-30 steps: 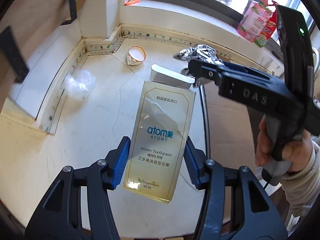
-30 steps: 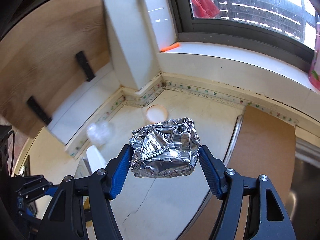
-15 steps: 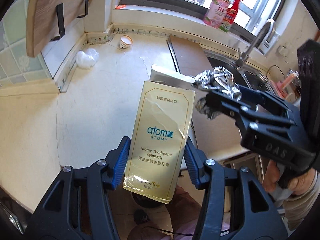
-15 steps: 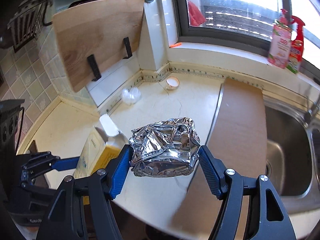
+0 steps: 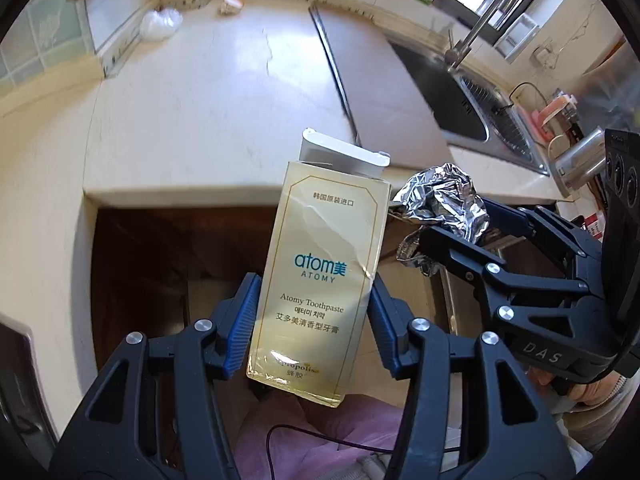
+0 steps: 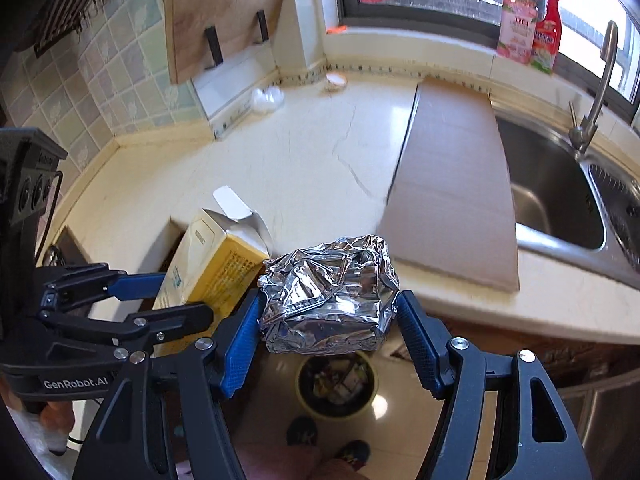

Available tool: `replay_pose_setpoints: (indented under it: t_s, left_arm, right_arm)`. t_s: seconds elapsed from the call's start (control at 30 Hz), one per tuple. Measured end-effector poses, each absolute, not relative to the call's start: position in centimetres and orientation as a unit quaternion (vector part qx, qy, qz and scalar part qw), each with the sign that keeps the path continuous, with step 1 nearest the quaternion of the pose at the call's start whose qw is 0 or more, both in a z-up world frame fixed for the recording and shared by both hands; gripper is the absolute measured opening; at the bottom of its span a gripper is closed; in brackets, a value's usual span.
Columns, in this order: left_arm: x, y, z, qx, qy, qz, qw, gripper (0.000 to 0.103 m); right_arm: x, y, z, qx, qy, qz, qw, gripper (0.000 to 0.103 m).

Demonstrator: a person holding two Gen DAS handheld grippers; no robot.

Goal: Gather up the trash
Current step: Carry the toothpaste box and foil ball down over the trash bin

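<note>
Our left fingers (image 5: 314,322) clenched on the toothpaste box (image 5: 322,276), right fingers (image 6: 330,330) on the foil wad (image 6: 330,300), bin (image 6: 336,384) at six o'clock.

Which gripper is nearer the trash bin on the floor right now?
Right. The right gripper, shut on the foil wad, hangs almost directly above the bin. The left gripper, holding the toothpaste box, sits off to the bin's left.

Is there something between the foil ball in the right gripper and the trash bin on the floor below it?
Nothing visible. In the right wrist view the foil ball sits between the right gripper pads, above the trash bin on the floor, with open air between them. The toothpaste box is off to the side.
</note>
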State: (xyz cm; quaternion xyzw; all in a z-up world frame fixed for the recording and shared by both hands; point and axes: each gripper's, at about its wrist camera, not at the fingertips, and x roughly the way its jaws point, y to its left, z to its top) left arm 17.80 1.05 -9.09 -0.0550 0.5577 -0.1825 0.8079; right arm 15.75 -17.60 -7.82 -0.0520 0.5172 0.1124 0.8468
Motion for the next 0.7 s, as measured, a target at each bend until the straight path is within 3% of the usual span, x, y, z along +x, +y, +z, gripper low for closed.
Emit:
replay_pose_setpoints:
  t_s: [0.7]
  left_arm:
    - [15.4,-2.8,-29.8,-0.043,0.645,-0.117,0.754,0.049]
  right_arm:
    - [10.7,-24.6,-30.1,0.017,0.636,0.085,0.767,0.067]
